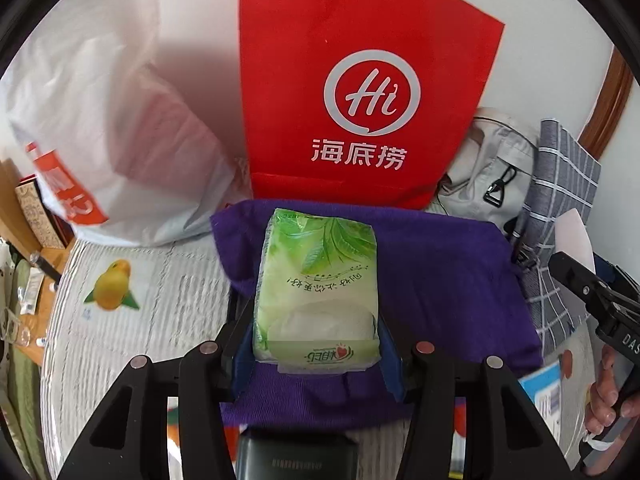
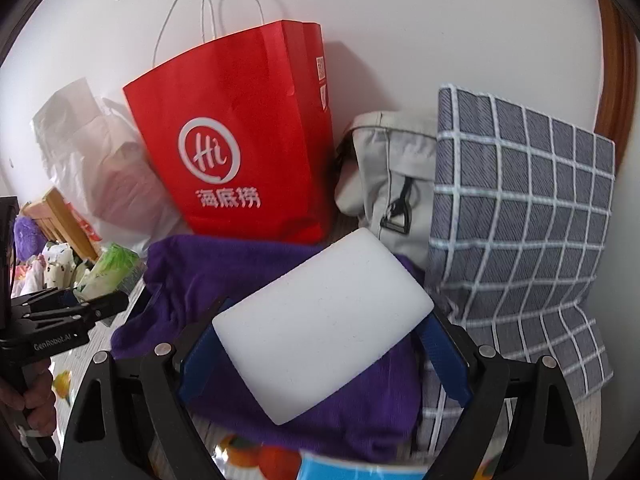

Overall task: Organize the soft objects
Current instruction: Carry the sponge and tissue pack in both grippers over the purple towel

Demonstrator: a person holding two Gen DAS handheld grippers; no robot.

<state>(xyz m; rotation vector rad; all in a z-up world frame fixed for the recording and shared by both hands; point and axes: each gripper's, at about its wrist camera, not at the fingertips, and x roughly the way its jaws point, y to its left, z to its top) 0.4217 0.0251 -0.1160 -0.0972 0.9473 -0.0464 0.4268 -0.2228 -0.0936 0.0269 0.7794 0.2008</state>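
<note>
left wrist view: left gripper (image 1: 316, 344) clamps a tissue pack (image 1: 316, 288) between its fingers, light and squashy. right gripper (image 2: 320, 344) pinches a white sponge block (image 2: 320, 328) at its sides, likely soft.

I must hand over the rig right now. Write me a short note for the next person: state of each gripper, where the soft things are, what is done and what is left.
Left gripper: jaws shut on the green tissue pack, held above the purple cloth.
Right gripper: jaws wide, shut on the white sponge block, also above the purple cloth.
Nearby: the red paper bag stands against the wall with its top open; a white plastic bag is to its left, a grey checked pillow to its right.
Done: both items are picked up.
Left: put down both items; neither is in a bag or on a pile yet. The destination is not shown; the red bag is only a guess.
</note>
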